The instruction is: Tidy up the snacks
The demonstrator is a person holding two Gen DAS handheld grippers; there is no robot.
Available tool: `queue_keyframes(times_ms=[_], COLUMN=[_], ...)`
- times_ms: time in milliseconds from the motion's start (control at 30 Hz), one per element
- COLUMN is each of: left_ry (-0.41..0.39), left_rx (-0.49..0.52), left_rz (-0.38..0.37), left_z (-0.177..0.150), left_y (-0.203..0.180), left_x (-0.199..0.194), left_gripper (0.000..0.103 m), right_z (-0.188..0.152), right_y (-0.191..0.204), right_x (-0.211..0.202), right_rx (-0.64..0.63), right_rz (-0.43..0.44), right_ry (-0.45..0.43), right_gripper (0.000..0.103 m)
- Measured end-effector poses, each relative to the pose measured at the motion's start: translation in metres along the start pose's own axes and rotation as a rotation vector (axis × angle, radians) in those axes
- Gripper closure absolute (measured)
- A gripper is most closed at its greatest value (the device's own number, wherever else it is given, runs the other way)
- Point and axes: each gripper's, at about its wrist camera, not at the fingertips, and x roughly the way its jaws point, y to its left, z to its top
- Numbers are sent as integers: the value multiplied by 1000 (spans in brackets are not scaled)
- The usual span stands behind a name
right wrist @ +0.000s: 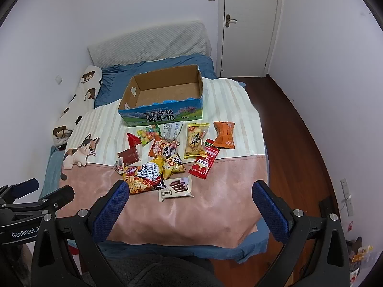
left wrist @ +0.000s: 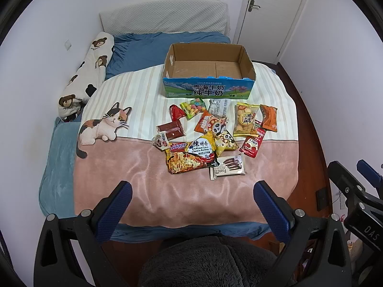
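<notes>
Several snack packets lie in a pile on a bed blanket, among them a noodle packet (left wrist: 189,157), a Franzzi wafer pack (left wrist: 228,166) and a yellow biscuit bag (left wrist: 246,119). Behind them stands an empty cardboard box (left wrist: 208,88) with a blue milk print. My left gripper (left wrist: 192,196) hovers open over the pink front part of the blanket, short of the pile. My right gripper (right wrist: 191,197) is open too, just short of the wafer pack (right wrist: 176,189), with the noodle packet (right wrist: 146,179) by its left finger. The box (right wrist: 165,112) sits beyond.
A bear-print pillow (left wrist: 86,71) lies along the left wall and a white pillow (left wrist: 165,16) at the head. A closed door (right wrist: 249,24) stands at the back right. Wooden floor (right wrist: 294,124) runs along the bed's right side. Dark fleece-clad knees (left wrist: 210,263) show below.
</notes>
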Motion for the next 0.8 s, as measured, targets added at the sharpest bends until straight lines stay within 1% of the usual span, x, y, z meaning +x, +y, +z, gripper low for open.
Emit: queue_keyframes(times_ms=[333, 500, 567, 667, 800], left_ry=[9, 19, 13, 2, 39], left_rx=[0, 0, 10, 49, 166], left_rz=[-5, -17, -13, 19, 91], left_z=[2, 10, 12, 18, 22], left_y=[-2, -2, 0, 4, 5], left_x=[2, 19, 30, 57, 111], left_gripper=[0, 0, 0, 0, 0], right_z=[3, 1, 1, -1, -9], right_y=[-2, -7, -12, -18, -27], right_x=[6, 17, 30, 60, 117], right_rx=[4, 29, 47, 74, 112], right_rz=[8, 12, 17, 40, 56], right_ry=[5, 21, 36, 88, 189], right_gripper=[0, 0, 0, 0, 0])
